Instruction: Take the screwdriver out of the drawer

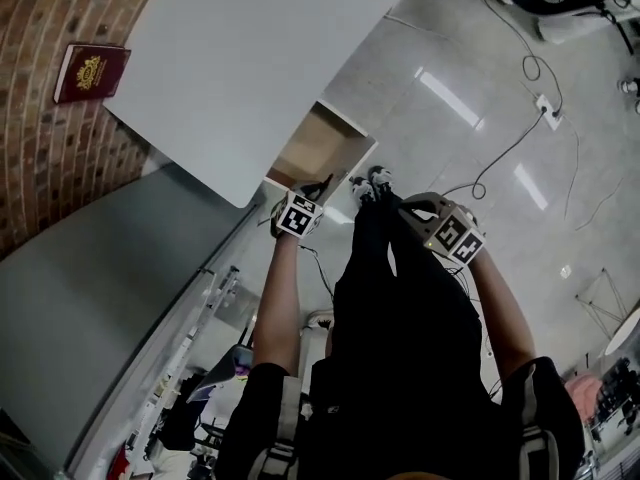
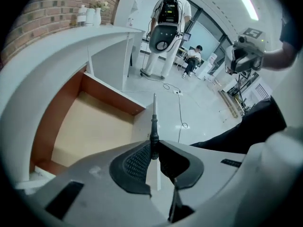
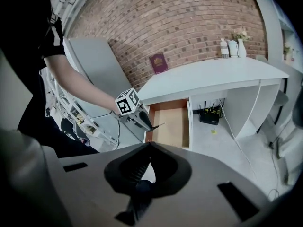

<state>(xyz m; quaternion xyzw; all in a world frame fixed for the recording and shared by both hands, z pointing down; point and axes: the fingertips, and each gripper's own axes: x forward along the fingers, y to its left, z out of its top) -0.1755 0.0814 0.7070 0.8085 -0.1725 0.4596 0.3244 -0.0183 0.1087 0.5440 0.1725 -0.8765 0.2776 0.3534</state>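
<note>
My left gripper (image 2: 152, 149) has the screwdriver (image 2: 154, 122) pinched by its dark handle end. The jaws are closed down to just that thickness, and the thin shaft sticks straight out ahead of me. The tool is clear of the drawer (image 2: 90, 131): it hangs in the air just beside the open front, over the floor (image 2: 189, 103), touching no wood. The drawer stands pulled out from under the white tabletop (image 1: 250, 68). What I can see of its pale bottom is bare, though my own jaws cover the near corner, so I won't swear to that part. My right gripper (image 3: 147, 146) is off to the side, jaws together on nothing, held back where it doesn't crowd the left. I'd call the lift-out as good as done. Gripping low on the handle keeps that long shaft steady, and it points away from my body.
</note>
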